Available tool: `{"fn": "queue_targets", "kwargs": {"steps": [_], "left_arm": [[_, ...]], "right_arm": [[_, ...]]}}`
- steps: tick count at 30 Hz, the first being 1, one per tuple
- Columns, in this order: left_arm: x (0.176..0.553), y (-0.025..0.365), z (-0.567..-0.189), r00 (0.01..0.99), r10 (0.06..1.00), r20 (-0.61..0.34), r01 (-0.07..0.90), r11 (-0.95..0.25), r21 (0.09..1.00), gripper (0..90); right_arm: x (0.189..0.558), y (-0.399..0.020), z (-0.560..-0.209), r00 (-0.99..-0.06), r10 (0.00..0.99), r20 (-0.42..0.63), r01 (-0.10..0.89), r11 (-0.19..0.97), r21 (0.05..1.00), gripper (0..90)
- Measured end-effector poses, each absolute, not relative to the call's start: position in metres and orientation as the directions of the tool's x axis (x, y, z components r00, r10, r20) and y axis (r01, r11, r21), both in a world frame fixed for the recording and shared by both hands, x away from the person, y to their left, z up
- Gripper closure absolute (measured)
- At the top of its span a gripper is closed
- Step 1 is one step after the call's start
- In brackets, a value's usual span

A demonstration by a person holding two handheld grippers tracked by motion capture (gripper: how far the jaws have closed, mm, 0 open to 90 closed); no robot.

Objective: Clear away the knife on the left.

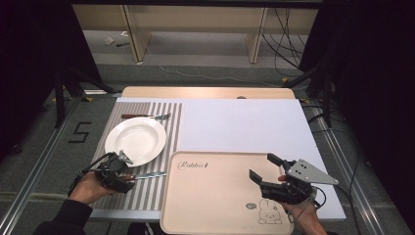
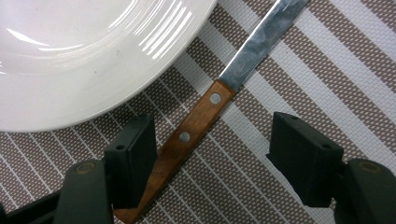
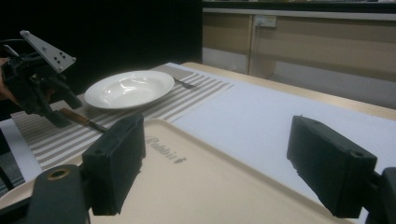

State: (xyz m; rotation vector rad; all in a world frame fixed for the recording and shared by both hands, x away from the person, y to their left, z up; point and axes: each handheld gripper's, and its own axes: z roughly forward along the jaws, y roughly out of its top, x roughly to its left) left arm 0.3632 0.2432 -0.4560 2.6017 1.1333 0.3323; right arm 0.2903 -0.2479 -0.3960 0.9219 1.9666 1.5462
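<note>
Knife (image 2: 196, 122): wooden handle lies between my left hand-held gripper's (image 2: 212, 154) jaws on the striped placemat (image 2: 327, 70), beside the white plate (image 2: 70, 56); pads not touching it.
Left jaws: parted.
Right hand-held gripper (image 3: 217, 163): jaws wide, nothing held, over the beige tray (image 3: 196, 186).

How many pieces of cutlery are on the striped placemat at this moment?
2. A knife with a wooden handle lies on the striped placemat on the near side of the plate, between the open left gripper's jaws. A fork lies beyond the plate.
</note>
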Motion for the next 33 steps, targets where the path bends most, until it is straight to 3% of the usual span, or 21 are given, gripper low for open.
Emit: {"fn": "queue_targets", "kwargs": {"steps": [20, 33], "left_arm": [[0.379, 0.243, -0.464, 0.645, 0.764, 0.011, 0.731, -0.622, 0.282, 48.9], [0.384, 0.242, -0.461, 0.678, 0.735, -0.018, 0.717, -0.655, 0.238, 70.4]], "right_arm": [[0.291, -0.248, -0.396, -0.664, 0.746, 0.047, 0.223, 0.137, 0.965, 20.4], [0.291, -0.248, -0.397, -0.663, 0.747, 0.048, 0.224, 0.137, 0.965, 20.4]]}}
